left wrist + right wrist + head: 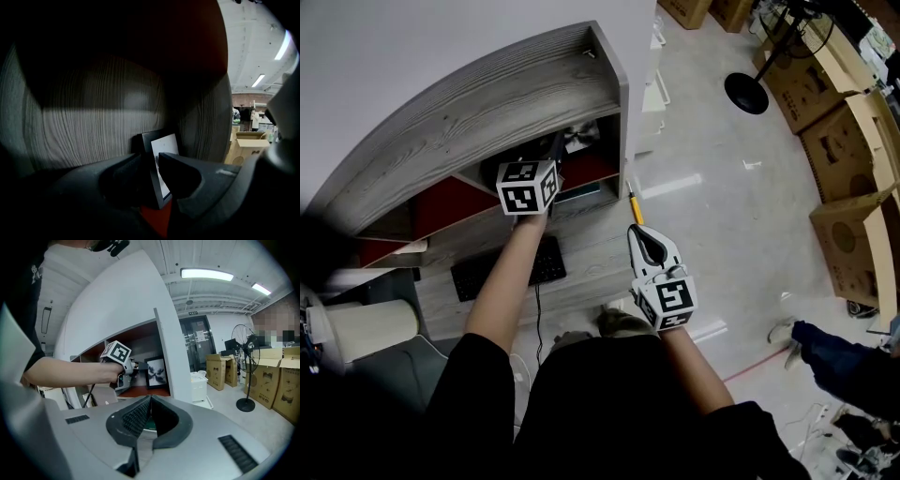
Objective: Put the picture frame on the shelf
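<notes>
Left hand-held gripper (151, 159) clamps picture frame (162, 149) in dark shelf (93, 136), frame partly hidden; right hand-held gripper (149, 401) closed, empty.

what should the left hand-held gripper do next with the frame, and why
Probably lift it slightly and draw it straight back: the left hand-held gripper pinches the picture frame by its edge, while it stands on the red shelf floor close to the wooden wall.
</notes>
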